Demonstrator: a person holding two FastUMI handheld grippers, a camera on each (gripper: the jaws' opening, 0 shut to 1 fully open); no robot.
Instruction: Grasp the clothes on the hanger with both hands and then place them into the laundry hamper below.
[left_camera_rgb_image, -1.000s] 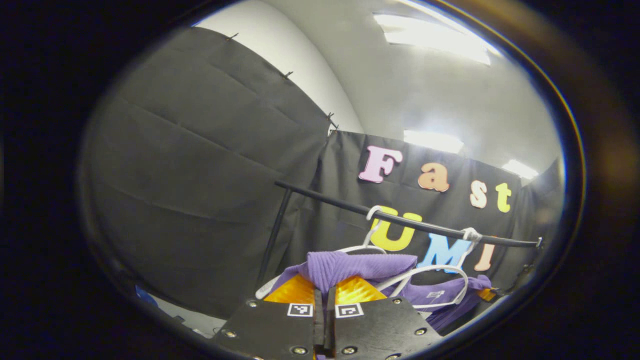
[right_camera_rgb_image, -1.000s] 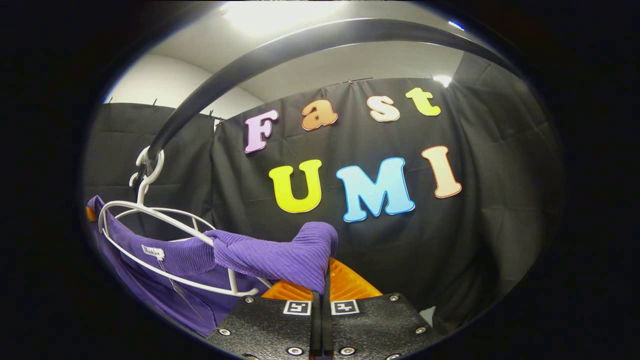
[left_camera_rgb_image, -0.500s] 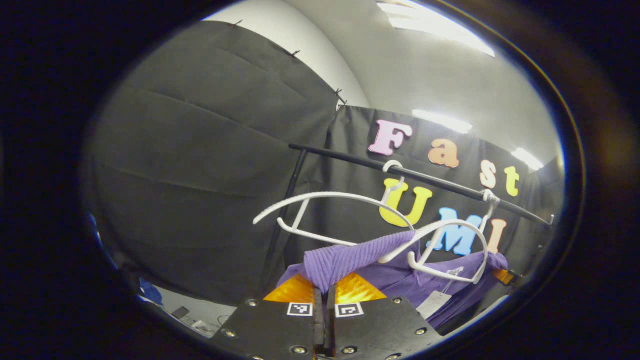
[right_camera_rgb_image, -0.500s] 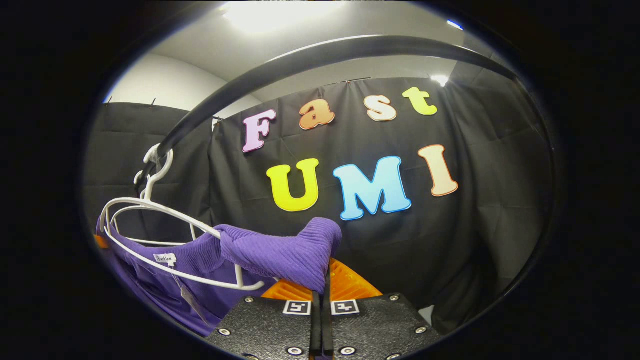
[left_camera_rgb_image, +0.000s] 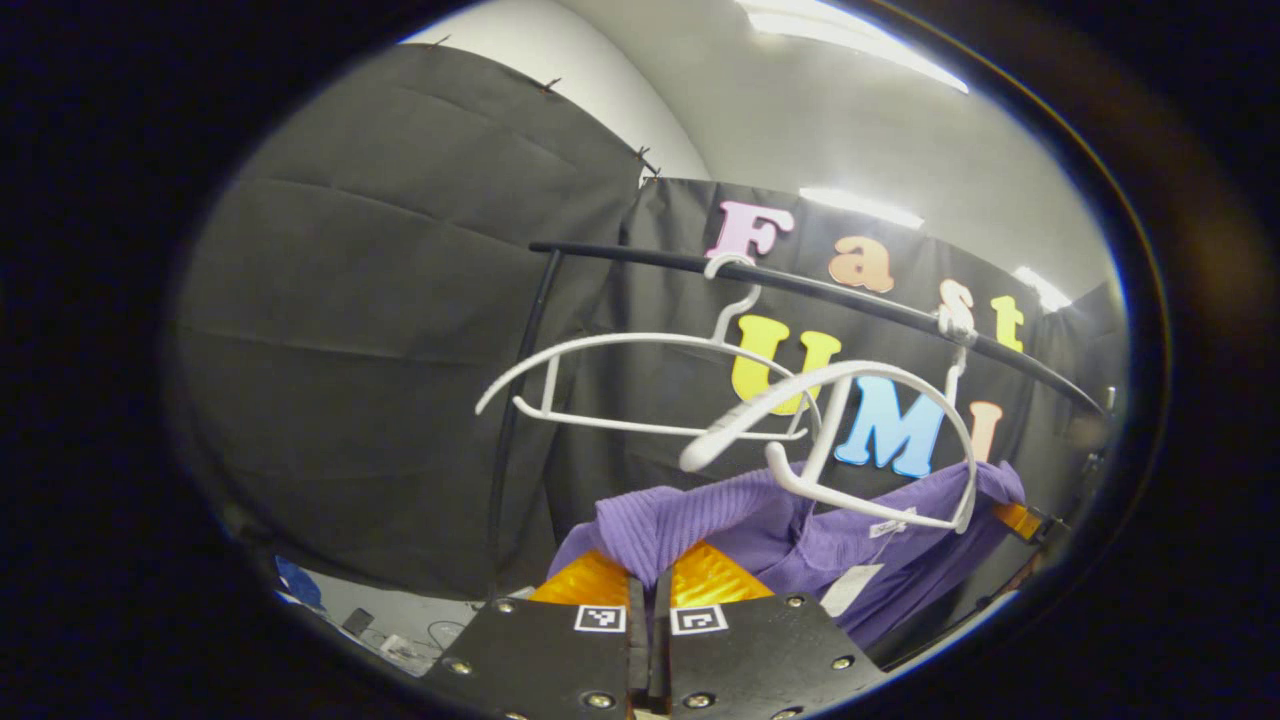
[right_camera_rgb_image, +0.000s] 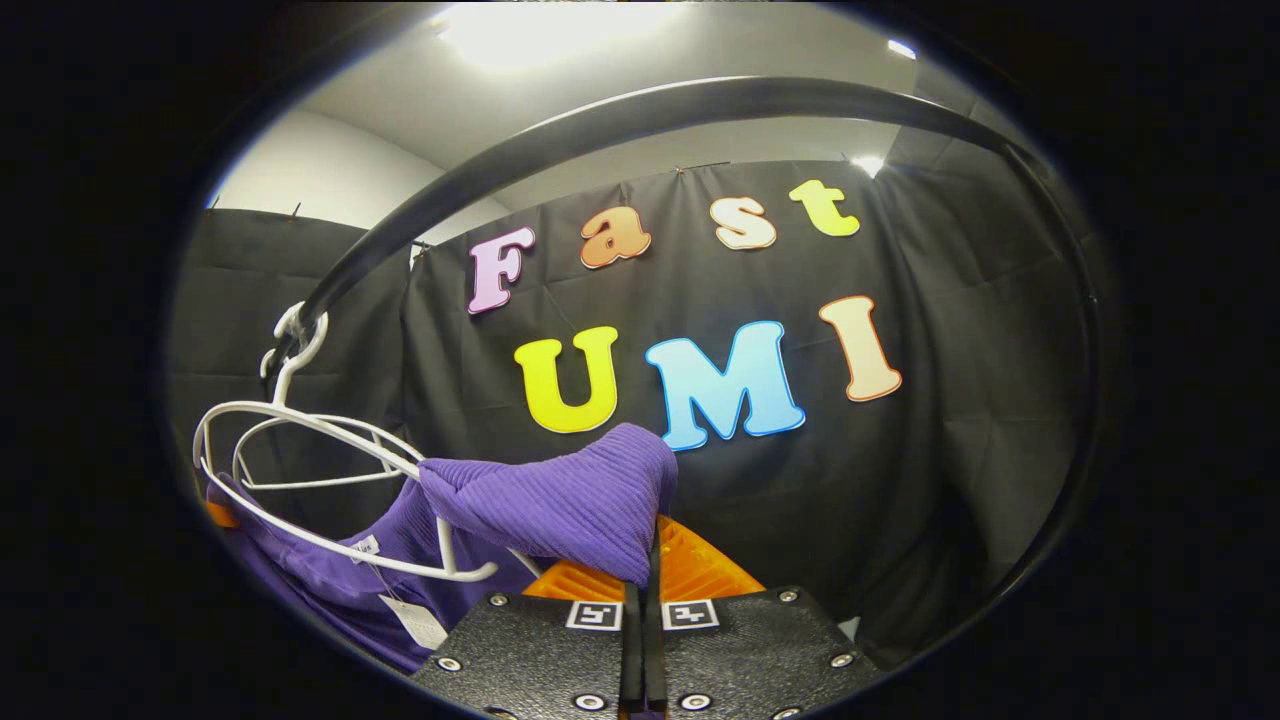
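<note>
Black cloth backs a rail with two white hangers. Left tool and right tool each pinch the purple garment closed, at 6 o'clock. Step: freeing it; next, lower together. Hamper's position unknown.

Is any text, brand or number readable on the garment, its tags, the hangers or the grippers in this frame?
Neck label on the purple garment: too small to read.
Hang tag: no legible text.
Square markers on the left gripper and the right gripper: coded patterns, no words.
White hangers: no text visible.
</note>
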